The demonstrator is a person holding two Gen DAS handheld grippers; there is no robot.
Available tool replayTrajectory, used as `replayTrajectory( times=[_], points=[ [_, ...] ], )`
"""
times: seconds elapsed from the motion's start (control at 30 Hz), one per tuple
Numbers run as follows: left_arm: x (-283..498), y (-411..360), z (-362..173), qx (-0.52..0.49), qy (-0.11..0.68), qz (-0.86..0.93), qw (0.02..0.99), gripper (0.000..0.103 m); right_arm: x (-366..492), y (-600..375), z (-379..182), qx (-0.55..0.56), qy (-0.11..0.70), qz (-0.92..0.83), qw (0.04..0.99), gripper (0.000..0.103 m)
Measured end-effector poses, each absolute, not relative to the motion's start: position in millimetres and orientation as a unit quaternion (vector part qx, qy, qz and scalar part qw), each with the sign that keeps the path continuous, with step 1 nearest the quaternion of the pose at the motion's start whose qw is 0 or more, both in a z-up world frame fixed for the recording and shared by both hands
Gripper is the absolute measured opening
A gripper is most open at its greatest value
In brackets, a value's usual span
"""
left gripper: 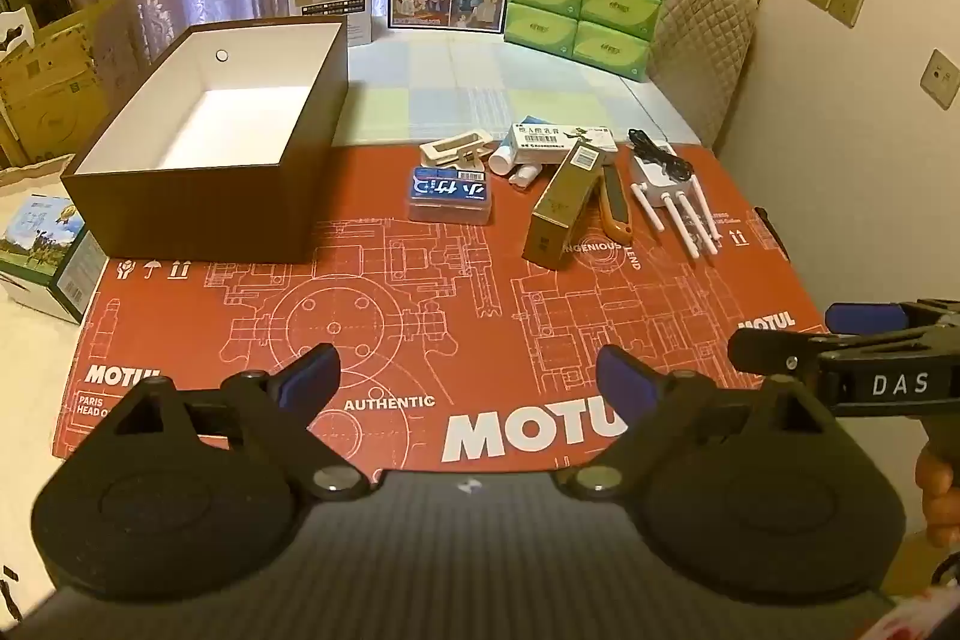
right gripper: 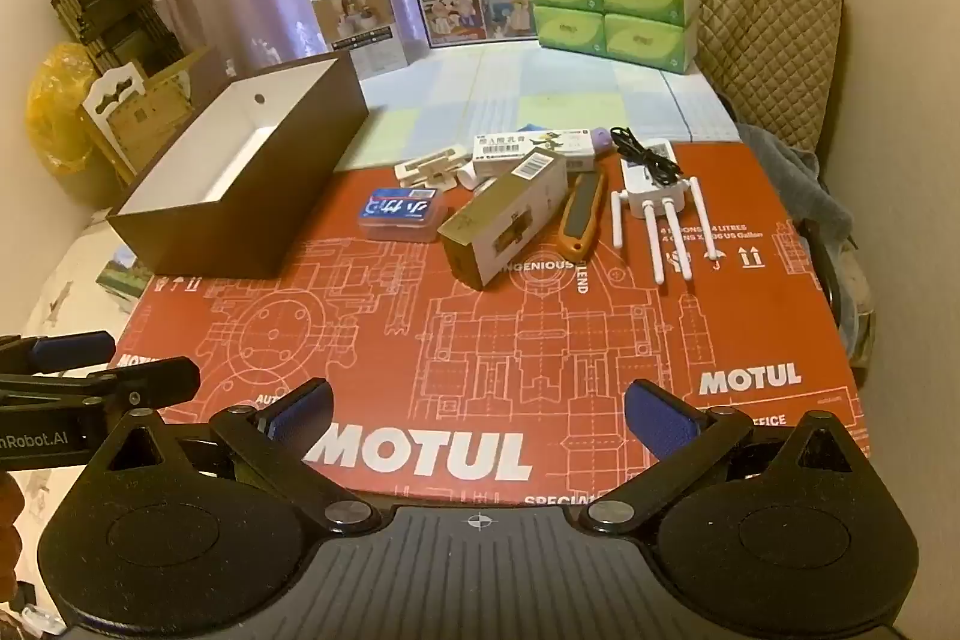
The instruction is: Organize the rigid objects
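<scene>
**Clutter at the far right of the bench, both tools back at the near edge**

Clutter grouped toward the far right corner of the red Motul mat (right gripper: 480, 340) covering the bench. Gold carton (right gripper: 504, 220) lying on its side, long axis diagonal, barcoded end toward the far right, plain end toward the near left. Orange utility knife (right gripper: 581, 219) just beside the carton's right flank, long axis near-to-far with a slight lean. White router (right gripper: 657, 196) nearest the right edge, four antennas fanned toward the near edge, black cable (right gripper: 645, 154) coiled on its far end. Blue-labelled plastic case (right gripper: 401, 214) left of the carton, long axis parallel to the near edge. White medicine box (right gripper: 528, 147) behind the carton, lengthwise across the bench, with beige clips (right gripper: 429, 169) to its left. Open brown box (right gripper: 240, 178) at the far left corner, white inside, long axis running far to near.

Left hand-held gripper (left gripper: 468, 382) hovering over the near edge, fingers spread wide, pinching nothing; all clutter well apart, ahead and to the right. Right hand-held gripper (right gripper: 477, 415) likewise spread and holding nothing, low over the near edge, carton and knife straight ahead but well apart.
</scene>
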State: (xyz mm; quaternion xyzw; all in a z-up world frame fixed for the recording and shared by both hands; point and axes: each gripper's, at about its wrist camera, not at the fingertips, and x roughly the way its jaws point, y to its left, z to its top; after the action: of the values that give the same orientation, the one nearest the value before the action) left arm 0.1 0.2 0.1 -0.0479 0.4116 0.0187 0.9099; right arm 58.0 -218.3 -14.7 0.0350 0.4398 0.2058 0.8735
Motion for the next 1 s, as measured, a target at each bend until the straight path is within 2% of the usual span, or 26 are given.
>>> replayTrajectory(
  times=[1.0],
  points=[
    [-0.5, -1.2, -1.4, -0.049, 0.414, 0.018, 0.909, 0.09, 55.9, -218.5, -12.2, 0.034, 0.44, 0.202, 0.874, 0.101]
  ],
)
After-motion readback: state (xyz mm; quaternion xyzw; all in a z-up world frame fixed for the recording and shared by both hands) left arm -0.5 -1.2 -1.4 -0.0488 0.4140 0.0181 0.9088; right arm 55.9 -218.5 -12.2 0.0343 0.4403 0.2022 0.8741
